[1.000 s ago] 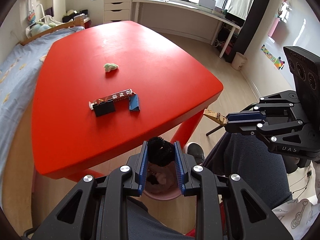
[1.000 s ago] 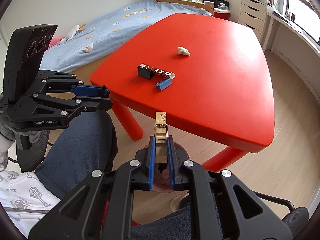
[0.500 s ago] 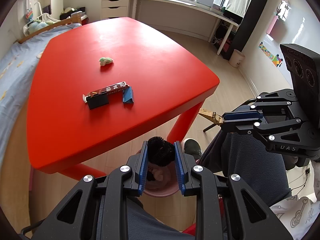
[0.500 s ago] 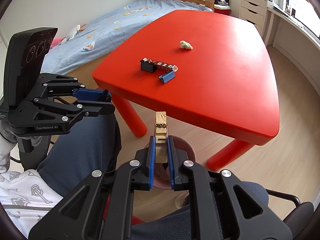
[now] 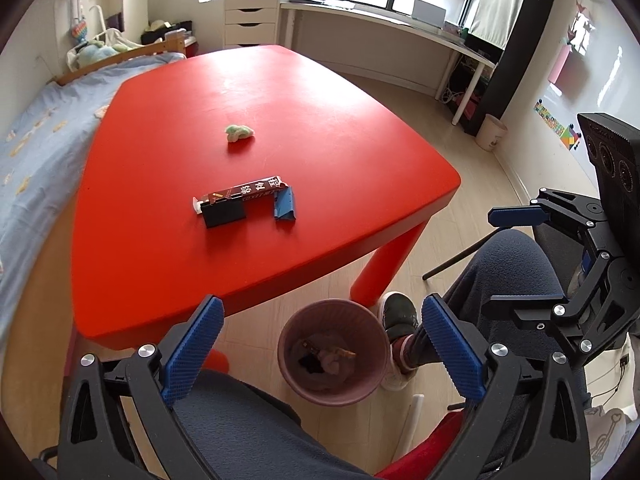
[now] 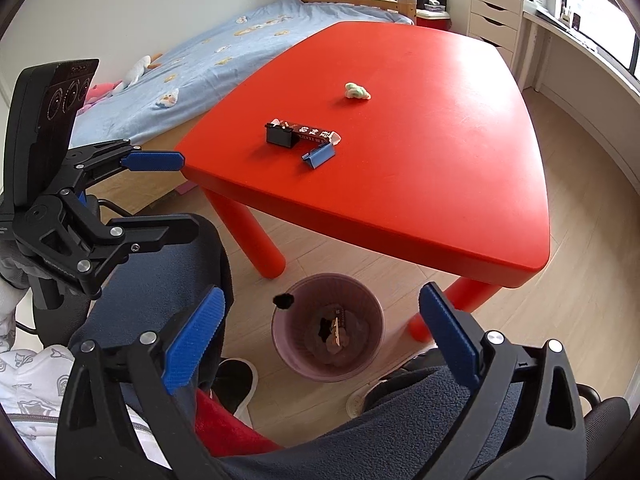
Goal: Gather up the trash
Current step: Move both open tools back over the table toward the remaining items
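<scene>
Both my claws, left gripper (image 5: pixel 320 344) and right gripper (image 6: pixel 322 338), have just sprung wide and empty; next, the light, crinkly wrapper (image 5: pixel 243 191), pinched mid-length.

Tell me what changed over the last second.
Both grippers let go above the pink wastebasket. The left gripper had clamped a black fuzzy ball and the right gripper a wooden clothespin; their jaws have just been opening and now stand wide with nothing between them. The black ball is mid-fall by the rim. The wrapper, two clips and crumpled wad remain on the red table.
</scene>
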A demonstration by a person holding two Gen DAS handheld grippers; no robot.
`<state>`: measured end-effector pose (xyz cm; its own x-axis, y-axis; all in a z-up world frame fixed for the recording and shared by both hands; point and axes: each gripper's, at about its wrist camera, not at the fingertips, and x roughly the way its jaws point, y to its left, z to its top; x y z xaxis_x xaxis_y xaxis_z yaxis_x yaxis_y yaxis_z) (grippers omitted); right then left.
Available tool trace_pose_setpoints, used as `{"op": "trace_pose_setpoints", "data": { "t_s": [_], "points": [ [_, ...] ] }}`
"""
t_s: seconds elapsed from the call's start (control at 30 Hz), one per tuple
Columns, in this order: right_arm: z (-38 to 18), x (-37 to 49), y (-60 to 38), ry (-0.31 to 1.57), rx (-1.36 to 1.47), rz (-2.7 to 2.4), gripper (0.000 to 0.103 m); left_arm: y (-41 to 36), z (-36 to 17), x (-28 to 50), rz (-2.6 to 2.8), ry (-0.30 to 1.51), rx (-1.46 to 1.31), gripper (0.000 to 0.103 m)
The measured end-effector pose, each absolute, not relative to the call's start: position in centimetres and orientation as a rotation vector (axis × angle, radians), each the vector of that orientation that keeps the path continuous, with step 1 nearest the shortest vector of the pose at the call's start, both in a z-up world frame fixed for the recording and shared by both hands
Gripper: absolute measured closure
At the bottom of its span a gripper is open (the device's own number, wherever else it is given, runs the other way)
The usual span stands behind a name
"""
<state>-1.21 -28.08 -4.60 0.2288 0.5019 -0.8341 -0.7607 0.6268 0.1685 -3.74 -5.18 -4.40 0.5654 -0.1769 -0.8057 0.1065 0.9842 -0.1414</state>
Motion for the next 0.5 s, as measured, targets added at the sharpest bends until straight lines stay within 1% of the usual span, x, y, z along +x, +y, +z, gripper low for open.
{"op": "trace_pose_setpoints", "data": {
  "t_s": [0.5],
  "points": [
    [-5.11, -1.11, -27.68, 1.024, -0.29, 0.893, 0.004, -4.05, -4.56, -4.14, -0.139, 0.974, -0.124, 0.008]
  ]
}}
